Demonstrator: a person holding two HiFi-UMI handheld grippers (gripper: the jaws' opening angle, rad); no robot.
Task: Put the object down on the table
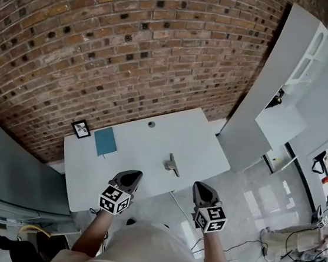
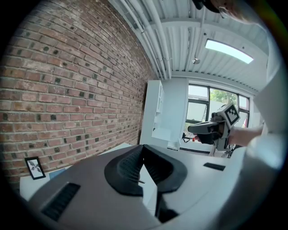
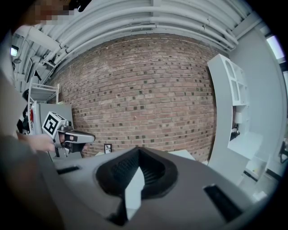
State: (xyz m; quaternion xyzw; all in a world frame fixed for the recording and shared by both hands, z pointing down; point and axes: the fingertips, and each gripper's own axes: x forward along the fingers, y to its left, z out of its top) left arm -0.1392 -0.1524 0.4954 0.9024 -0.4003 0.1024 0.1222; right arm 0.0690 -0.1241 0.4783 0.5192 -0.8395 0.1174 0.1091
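I'm holding left tool and right tool pressed together, empty; swinging forward risks bumping the metal piece.

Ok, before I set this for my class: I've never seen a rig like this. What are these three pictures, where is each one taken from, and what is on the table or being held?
There is no robot here. A person holds the left hand-held gripper in one hand and the right hand-held gripper in the other. The head view comes from a camera on the person's head, looking down. The other two views come from a camera riding on each gripper, looking along its jaws. On the white table are a small framed picture, a teal book and a silvery metal object. Both grippers have their jaws together and hold nothing, so the object seems to be set down.
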